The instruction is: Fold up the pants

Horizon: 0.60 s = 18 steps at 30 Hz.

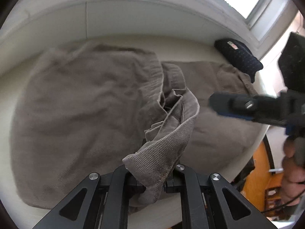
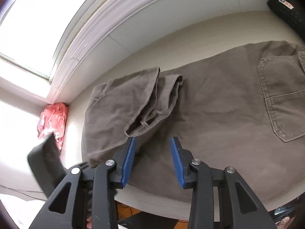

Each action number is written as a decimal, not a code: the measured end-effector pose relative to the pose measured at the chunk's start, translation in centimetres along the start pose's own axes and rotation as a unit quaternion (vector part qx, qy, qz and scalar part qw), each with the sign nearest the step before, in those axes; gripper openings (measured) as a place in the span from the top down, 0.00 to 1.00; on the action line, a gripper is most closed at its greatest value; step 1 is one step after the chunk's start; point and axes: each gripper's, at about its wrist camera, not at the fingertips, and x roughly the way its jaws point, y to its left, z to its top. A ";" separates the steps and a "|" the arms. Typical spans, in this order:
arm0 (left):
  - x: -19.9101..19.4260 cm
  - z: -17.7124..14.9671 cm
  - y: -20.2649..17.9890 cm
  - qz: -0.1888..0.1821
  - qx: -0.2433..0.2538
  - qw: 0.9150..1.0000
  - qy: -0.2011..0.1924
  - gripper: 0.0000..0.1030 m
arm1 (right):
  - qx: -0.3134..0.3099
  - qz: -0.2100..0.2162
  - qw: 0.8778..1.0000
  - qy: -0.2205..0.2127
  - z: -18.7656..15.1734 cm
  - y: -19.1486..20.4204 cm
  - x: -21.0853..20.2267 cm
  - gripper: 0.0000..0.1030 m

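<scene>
Between left hand-held gripper (image 1: 155,186) pads, pants (image 1: 76,114) hem.

The left gripper's (image 1: 154,186) pads are buried under the pants' (image 1: 80,110) hem, so the pinch itself is out of sight. Beyond that tool, to its left, the cloth is smeared by motion blur (weave unreadable there). To its right the right gripper (image 1: 225,106) is blurred too, its far finger hidden behind the near one, and the hand (image 1: 293,160) holding it runs off the frame. In the right wrist view, the pocket (image 2: 282,97) is cut by the picture's edge.
</scene>
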 end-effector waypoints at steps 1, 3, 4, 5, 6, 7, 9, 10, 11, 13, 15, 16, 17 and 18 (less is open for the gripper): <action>0.4 0.0 0.1 -0.003 -0.005 1.000 0.004 0.90 | -0.002 -0.002 1.000 0.001 0.1 0.0 0.0 0.67; 0.3 0.2 0.4 -0.010 -0.017 1.000 0.008 0.90 | -0.009 -0.006 1.000 0.007 0.3 0.2 0.3 0.65; 0.1 0.1 0.7 -0.011 -0.020 1.000 0.011 0.90 | -0.009 -0.008 1.000 0.009 0.4 0.2 0.5 0.62; 0.0 0.0 0.9 -0.012 -0.021 1.000 0.014 0.90 | -0.009 -0.009 1.000 0.011 0.5 0.3 0.6 0.60; -0.3 0.1 0.9 -0.014 -0.021 0.999 0.020 0.90 | -0.007 -0.009 1.000 0.013 0.8 0.3 1.0 0.60; -0.7 0.2 1.1 -0.017 -0.023 0.999 0.026 0.90 | -0.005 -0.010 1.000 0.016 0.9 0.2 1.3 0.60; -1.2 0.4 1.6 -0.024 -0.029 0.999 0.036 0.88 | 0.005 -0.010 1.000 0.023 1.4 0.0 1.8 0.58; -1.5 0.3 1.9 -0.031 -0.031 0.998 0.041 0.86 | 0.012 -0.006 1.000 0.028 1.6 -0.2 2.2 0.57; -2.0 0.1 2.3 -0.044 -0.031 0.997 0.049 0.75 | 0.020 -0.003 0.999 0.034 1.8 -0.5 2.5 0.56; -2.5 -0.1 2.5 -0.053 -0.037 0.997 0.053 0.25 | 0.034 0.005 0.998 0.044 2.0 -1.1 3.1 0.55; -3.0 -0.3 2.5 -0.061 -0.045 0.996 0.043 0.01 | 0.048 0.014 0.997 0.055 2.0 -1.5 3.7 0.55; -3.0 -0.4 2.4 -0.061 -0.042 0.996 0.043 0.01 | 0.057 0.021 0.996 0.064 1.9 -1.8 4.1 0.55; -3.0 -0.4 2.4 -0.059 -0.040 0.996 0.045 0.01 | 0.065 0.023 0.995 0.072 1.8 -2.0 4.4 0.55; -2.8 -0.3 2.2 -0.059 -0.040 0.996 0.045 0.02 | 0.069 0.026 0.994 0.078 1.7 -2.1 4.6 0.55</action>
